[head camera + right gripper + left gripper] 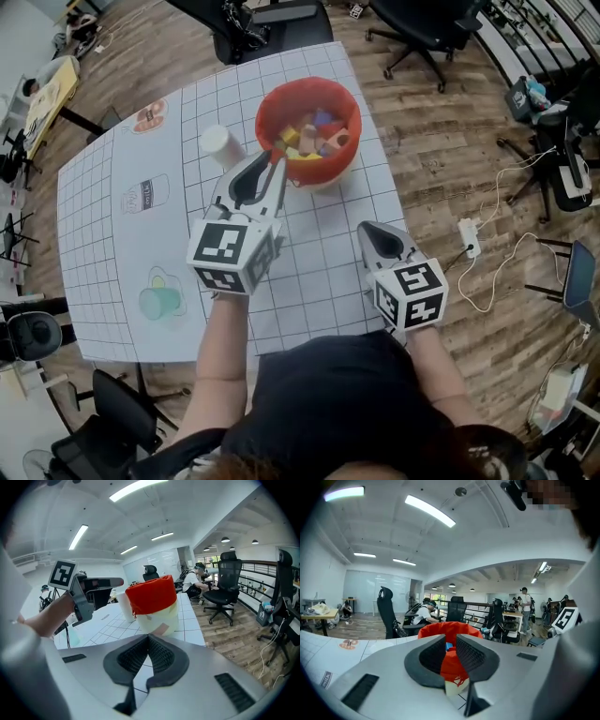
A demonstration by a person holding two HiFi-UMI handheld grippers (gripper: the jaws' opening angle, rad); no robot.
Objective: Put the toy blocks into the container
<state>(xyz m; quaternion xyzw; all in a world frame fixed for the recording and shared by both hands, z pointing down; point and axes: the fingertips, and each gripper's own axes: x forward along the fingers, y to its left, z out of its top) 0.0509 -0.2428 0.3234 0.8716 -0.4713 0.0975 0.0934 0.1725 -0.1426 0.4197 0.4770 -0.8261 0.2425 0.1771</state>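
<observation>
A red container (307,103) with a pale lower wall stands at the far side of the gridded table and holds several coloured toy blocks (317,137). My left gripper (277,157) reaches its near rim, jaws a little apart with nothing between them. Through that gap in the left gripper view (451,639) the container (447,629) and a blue block show. My right gripper (364,228) rests lower right, short of the container, shut and empty. In the right gripper view its tips (148,637) meet, with the container (151,595) ahead.
A white cup (217,142) stands left of the container, also seen as a cup (124,605) in the right gripper view. The white grid mat (122,234) carries printed pictures at left. Office chairs (422,23) ring the table; a power strip (469,237) lies on the wood floor.
</observation>
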